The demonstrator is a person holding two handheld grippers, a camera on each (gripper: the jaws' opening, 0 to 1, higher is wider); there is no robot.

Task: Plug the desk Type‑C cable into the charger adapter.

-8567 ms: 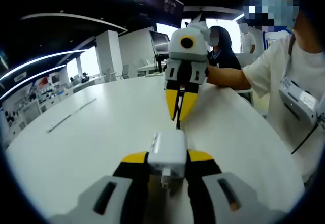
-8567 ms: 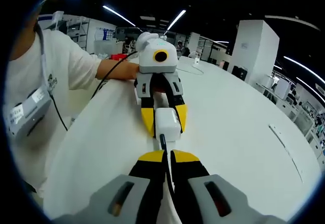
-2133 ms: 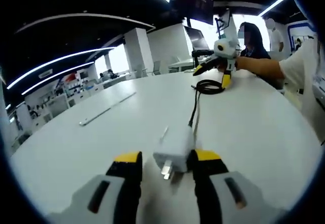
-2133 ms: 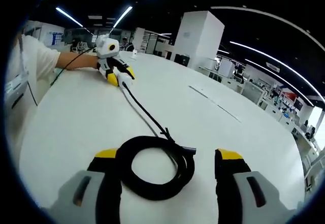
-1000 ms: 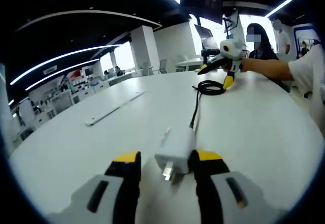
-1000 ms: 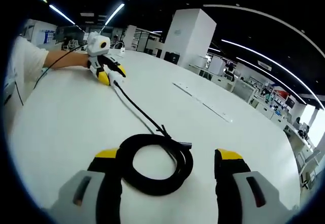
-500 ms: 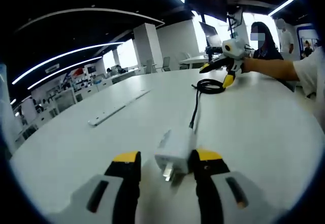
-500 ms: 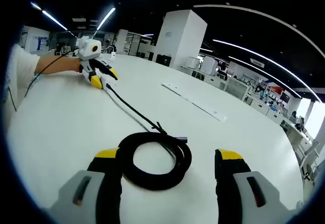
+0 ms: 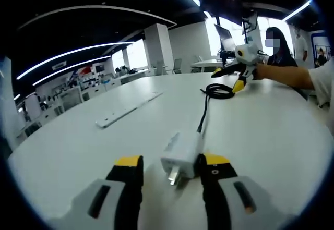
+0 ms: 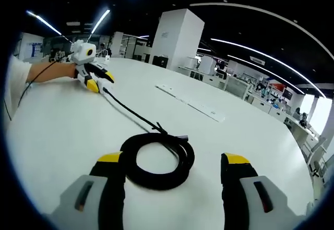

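Note:
The white charger adapter [image 9: 180,150] lies on the white table [image 9: 78,146], prongs toward me. It sits between the jaws of my left gripper [image 9: 171,162], close against the right jaw; that gripper is open. The black Type-C cable [image 9: 202,116] meets the adapter's far end and runs to a coil [image 9: 219,90]. Beyond the coil, a hand holds my right gripper [image 9: 235,79], open. In the right gripper view, the coil [image 10: 136,170] lies between the wide-open jaws of my right gripper [image 10: 173,158]. The cable [image 10: 130,112] leads away to the left gripper [image 10: 99,82], far off.
A long flat white strip [image 9: 128,110] lies on the table to one side, also visible as the strip [image 10: 190,102] in the right gripper view. A person's forearm [image 9: 284,74] reaches over the table edge. Another person [image 9: 276,50] sits behind. Office desks and a white pillar [image 10: 175,37] stand beyond.
Both views have drifted a little with the hands. The adapter, cable and coil lie where they were, and both grippers' jaws stay open.

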